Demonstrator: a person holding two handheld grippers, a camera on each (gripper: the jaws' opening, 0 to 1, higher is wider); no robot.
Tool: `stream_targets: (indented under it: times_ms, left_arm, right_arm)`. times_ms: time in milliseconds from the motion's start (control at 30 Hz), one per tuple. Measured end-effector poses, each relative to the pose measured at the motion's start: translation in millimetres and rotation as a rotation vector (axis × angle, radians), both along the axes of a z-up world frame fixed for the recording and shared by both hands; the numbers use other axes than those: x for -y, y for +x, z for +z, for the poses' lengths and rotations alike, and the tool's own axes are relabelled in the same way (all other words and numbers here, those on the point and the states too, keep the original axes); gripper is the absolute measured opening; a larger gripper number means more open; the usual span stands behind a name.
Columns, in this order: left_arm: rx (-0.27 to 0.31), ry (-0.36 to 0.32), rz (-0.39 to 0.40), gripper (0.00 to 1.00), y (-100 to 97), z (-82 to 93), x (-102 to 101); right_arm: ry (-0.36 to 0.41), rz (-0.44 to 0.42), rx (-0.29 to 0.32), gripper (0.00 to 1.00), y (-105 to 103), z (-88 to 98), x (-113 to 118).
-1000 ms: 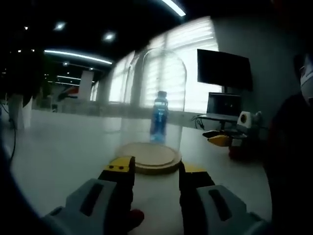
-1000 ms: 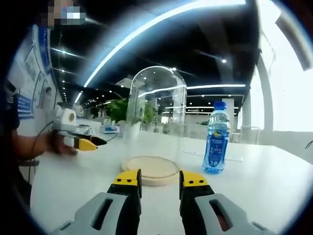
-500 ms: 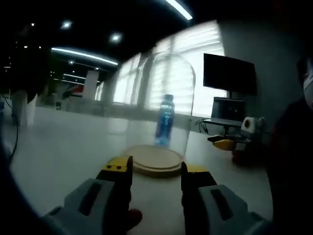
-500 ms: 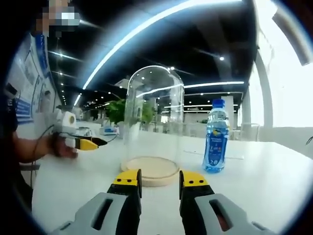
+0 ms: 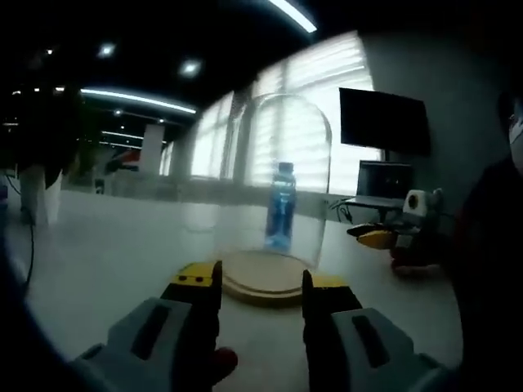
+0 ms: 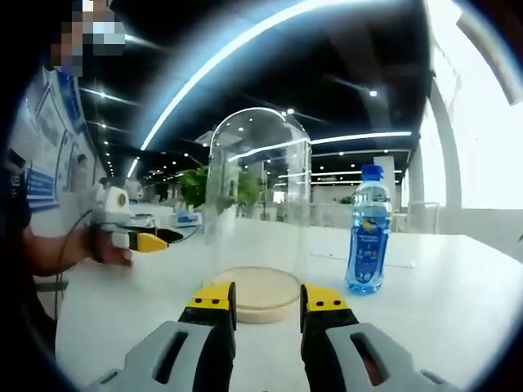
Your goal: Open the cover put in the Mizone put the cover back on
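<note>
1. Here, in the right gripper view, the left gripper (image 6: 155, 239) hangs out at the far left over the white table (image 6: 458, 302). Its yellow tips point toward the dome, but they are too small to tell how far apart they stand.
2. Centre: the clear glass cover (image 6: 260, 200) sits on its round wooden base (image 6: 249, 287), nothing inside, so the opening step is not yet done.
3. The right gripper (image 6: 265, 302) hovers just short of the base, jaws apart and holding nothing, roughly lined up on the dome, probably to take hold of it.
4. Right: the Mizone bottle (image 6: 367, 230) stands upright beside the base, apart from it.
5. In the left gripper view, the left gripper (image 5: 260, 282) is likewise spread and empty, facing the cover (image 5: 274, 184); the bottle (image 5: 280, 206) shows through the glass.
</note>
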State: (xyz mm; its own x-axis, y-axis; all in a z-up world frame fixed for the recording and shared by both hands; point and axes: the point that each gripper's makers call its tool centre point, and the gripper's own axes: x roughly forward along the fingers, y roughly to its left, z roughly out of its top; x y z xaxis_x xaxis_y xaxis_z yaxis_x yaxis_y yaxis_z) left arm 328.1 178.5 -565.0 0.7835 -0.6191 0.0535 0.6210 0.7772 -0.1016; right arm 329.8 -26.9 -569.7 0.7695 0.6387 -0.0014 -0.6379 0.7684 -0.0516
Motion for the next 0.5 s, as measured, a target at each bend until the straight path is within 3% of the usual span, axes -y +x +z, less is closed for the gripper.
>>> stream_targets:
  times_ms: [233, 500]
  left_arm:
    - [-0.007, 0.026, 0.021, 0.33, 13.7, 2.1, -7.0]
    - [-0.018, 0.002, 0.014, 0.36, 25.2, 9.6, -7.5]
  right_arm:
    - [0.012, 0.009, -0.006, 0.3, 10.9, 10.9, 1.2]
    - [-0.019, 0.019, 0.006, 0.32, 19.2, 15.0, -4.2]
